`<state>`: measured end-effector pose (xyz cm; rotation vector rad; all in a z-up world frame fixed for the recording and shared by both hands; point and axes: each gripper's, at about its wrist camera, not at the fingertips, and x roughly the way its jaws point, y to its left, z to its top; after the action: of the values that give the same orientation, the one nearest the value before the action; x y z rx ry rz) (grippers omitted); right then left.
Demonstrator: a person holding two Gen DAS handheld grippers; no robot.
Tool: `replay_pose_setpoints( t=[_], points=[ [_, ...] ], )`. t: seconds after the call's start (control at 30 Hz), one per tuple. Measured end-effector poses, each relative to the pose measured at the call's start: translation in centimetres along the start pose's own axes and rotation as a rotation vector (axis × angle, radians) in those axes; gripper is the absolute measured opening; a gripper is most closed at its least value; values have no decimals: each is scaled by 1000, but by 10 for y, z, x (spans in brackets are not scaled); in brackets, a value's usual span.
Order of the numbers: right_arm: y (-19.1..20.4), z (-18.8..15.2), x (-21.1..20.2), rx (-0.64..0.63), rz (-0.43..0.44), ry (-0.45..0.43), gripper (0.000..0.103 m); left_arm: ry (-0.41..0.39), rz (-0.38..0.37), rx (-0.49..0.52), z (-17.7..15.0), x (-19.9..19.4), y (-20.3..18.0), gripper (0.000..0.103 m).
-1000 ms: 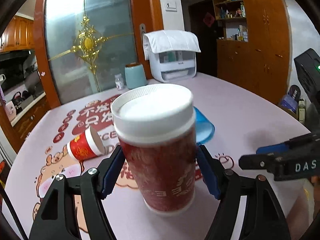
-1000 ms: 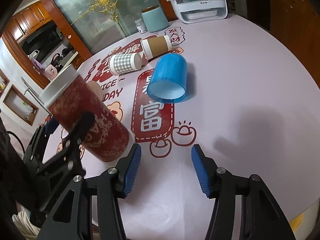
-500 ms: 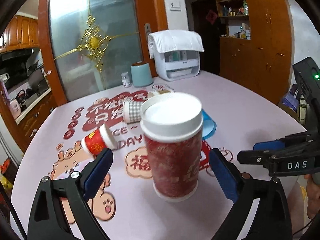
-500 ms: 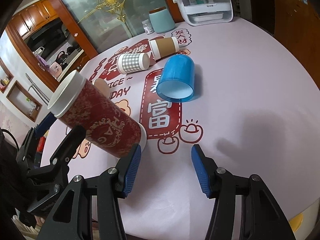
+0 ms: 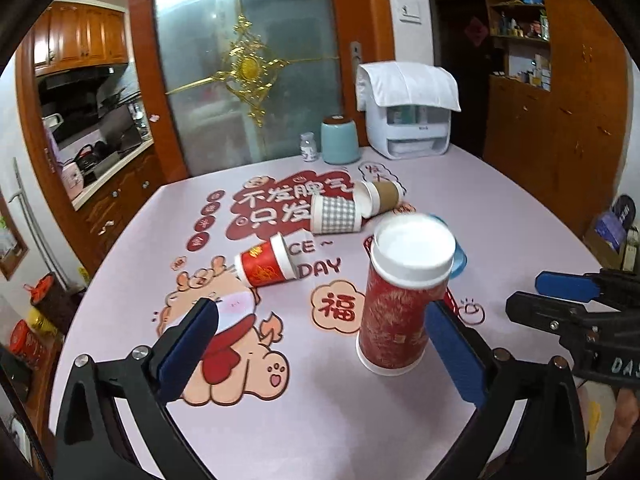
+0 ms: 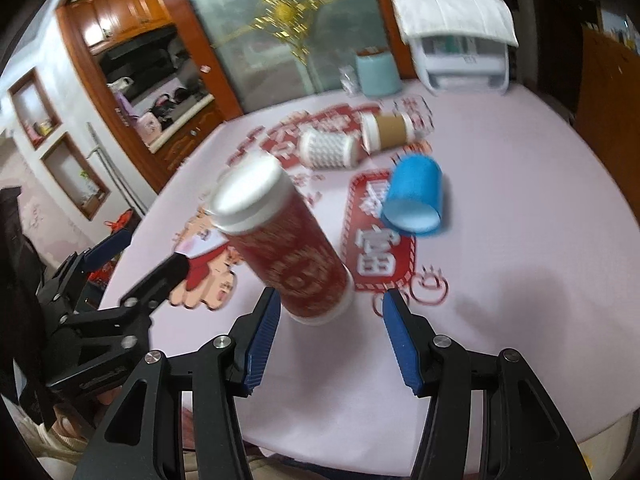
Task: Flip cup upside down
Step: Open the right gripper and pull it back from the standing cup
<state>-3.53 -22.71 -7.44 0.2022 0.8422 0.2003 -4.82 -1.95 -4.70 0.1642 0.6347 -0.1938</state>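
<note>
Upside down on the pink printed tablecloth [image 5: 500,208], the tall red cup [image 5: 400,300] stood on its white rim, its white base facing up, in a household dining room. Seen from the left wrist camera, the left gripper [image 5: 324,344] had its blue-padded jaws spread wide and gripped nothing; the cup stood just inside the right-hand finger, while the other finger hung well apart from it over a cartoon pig print. Whether that nearer pad touched the cup could not be told.

From the right wrist camera, somewhat blurred, the right gripper [image 6: 328,340] was likewise parted and empty, with the red cup [image 6: 280,240] standing just beyond its left finger.

Four more cups lay on their sides farther back on the cloth: a small red cup [image 5: 266,266] near the pig print, a grey checked cup [image 5: 334,214] and a brown cup [image 5: 380,198] just beside each other, and a blue cup [image 6: 416,196] on a red printed panel, mostly hidden behind the tall cup in the left view. At the table's far edge stood a pale teal container [image 5: 340,140], a small bottle [image 5: 309,147] beside it, and a white appliance [image 5: 412,128] draped with a white cloth [image 5: 408,86].
</note>
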Motion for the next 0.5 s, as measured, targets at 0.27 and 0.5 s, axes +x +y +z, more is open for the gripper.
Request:
replay_pose_setpoints(
  t=[0.27, 0.5],
  points=[
    [38, 34, -59, -66, -7, -86, 67, 85, 63, -82, 37, -22, 10, 102],
    [59, 44, -97, -84, -26, -131, 79, 137, 55, -140, 40, -30, 16, 102]
  ],
)
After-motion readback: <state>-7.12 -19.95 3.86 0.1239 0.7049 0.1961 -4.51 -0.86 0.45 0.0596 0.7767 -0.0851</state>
